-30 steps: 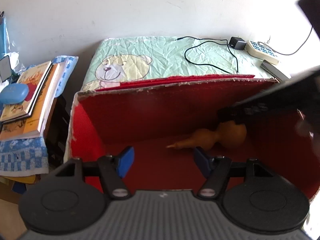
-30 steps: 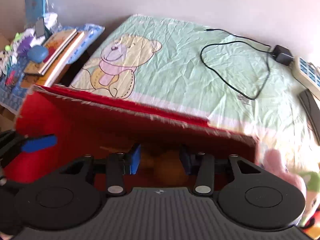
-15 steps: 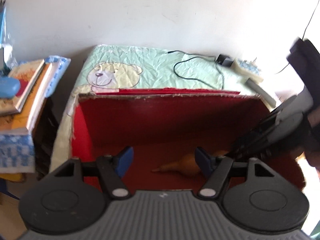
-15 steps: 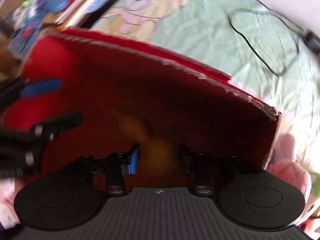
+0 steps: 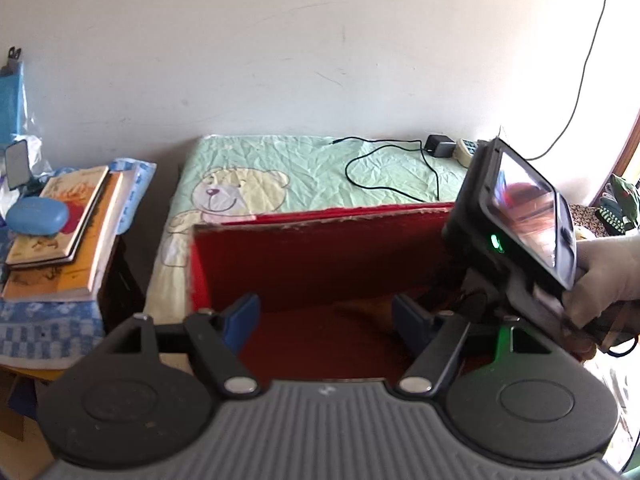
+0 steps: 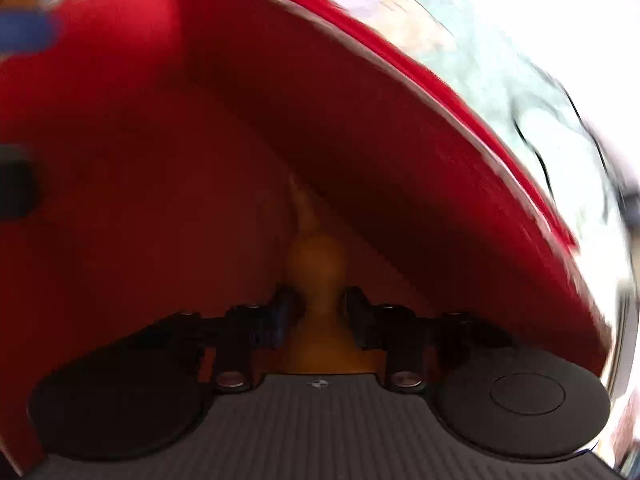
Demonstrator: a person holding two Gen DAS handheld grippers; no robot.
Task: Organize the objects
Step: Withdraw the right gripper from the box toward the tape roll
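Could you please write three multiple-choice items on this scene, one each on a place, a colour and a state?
1. Where is the yellow gourd?
A. On the stack of books
B. Inside the red box
C. On the bear-print sheet

2. What colour is the case on the stack of books?
A. Blue
B. Green
C. White

3. How does the left gripper stand?
A. Shut on the gourd
B. Shut on a book
C. Open, with nothing between its fingers

Answers:
1. B: the right wrist view shows the gourd low inside the red walls, between the fingers of the right gripper, whose jaws have just been closing.
2. A: the oval case on the top book is blue.
3. C: its blue pads stand wide apart over the box floor.
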